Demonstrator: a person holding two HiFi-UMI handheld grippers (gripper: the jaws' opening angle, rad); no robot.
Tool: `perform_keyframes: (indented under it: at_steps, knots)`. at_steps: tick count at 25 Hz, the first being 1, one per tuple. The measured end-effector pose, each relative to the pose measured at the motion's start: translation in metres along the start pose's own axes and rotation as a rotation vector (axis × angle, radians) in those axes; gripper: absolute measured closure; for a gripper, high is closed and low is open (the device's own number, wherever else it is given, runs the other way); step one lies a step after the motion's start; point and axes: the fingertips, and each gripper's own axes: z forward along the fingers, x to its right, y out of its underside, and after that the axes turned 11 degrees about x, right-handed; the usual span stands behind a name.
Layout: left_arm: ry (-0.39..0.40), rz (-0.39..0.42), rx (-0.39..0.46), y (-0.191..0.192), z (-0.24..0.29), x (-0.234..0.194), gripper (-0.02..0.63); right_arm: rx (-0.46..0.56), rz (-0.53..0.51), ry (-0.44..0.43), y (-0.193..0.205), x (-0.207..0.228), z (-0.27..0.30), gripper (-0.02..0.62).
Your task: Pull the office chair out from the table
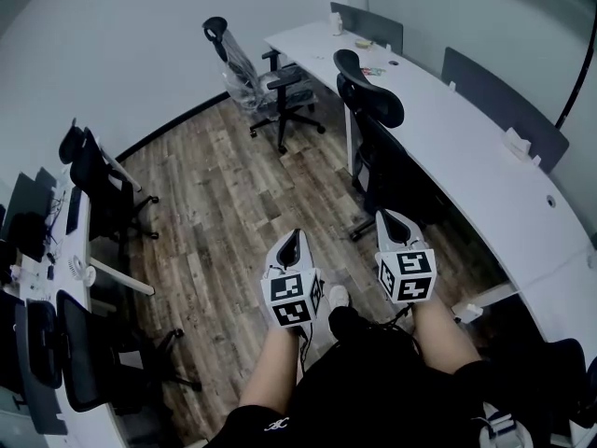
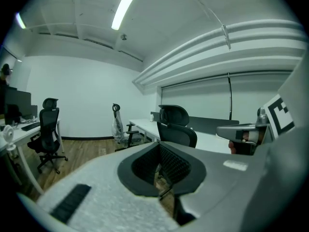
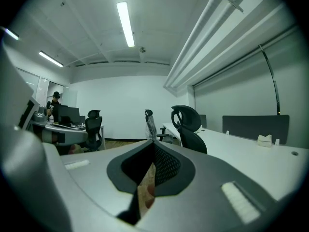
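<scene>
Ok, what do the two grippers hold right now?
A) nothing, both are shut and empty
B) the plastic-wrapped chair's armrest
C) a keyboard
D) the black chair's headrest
A: the left gripper and right gripper both have their jaws together with nothing between them, short of the black chair at the white table.

The black mesh office chair [image 1: 371,119] at the long curved white desk [image 1: 485,175] shows its headrest and back clearly, but its seat merges with the shadow under the desk's edge, and the right claw [image 1: 390,218] covers part of its wheeled base. Small coloured items [image 1: 371,69] near the desk's far end are too small to name. At lower left, another black chair [image 1: 79,362] is cut off by the head view's edge. In the right gripper view, a distant person in a dark cap [image 3: 55,98] is too small to make out.
</scene>
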Motion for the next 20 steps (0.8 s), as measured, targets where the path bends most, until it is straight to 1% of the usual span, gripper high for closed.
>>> perform_keyframes:
  at_steps: [5, 9, 14, 20]
  knots:
    - [0.017, 0.015, 0.002, 0.0, 0.054, -0.022, 0.601, 0.001, 0.002, 0.027, 0.008, 0.017, 0.056, 0.586]
    - [0.042, 0.036, 0.004, -0.005, 0.105, -0.048, 0.601, 0.008, 0.005, 0.06, 0.01, 0.029, 0.107, 0.586]
    - [0.059, 0.036, 0.012, -0.013, 0.19, -0.084, 0.601, 0.021, -0.007, 0.106, 0.009, 0.056, 0.178, 0.586]
    - [0.131, 0.061, -0.003, -0.029, 0.304, -0.112, 0.601, 0.018, -0.005, 0.194, 0.001, 0.096, 0.263, 0.586]
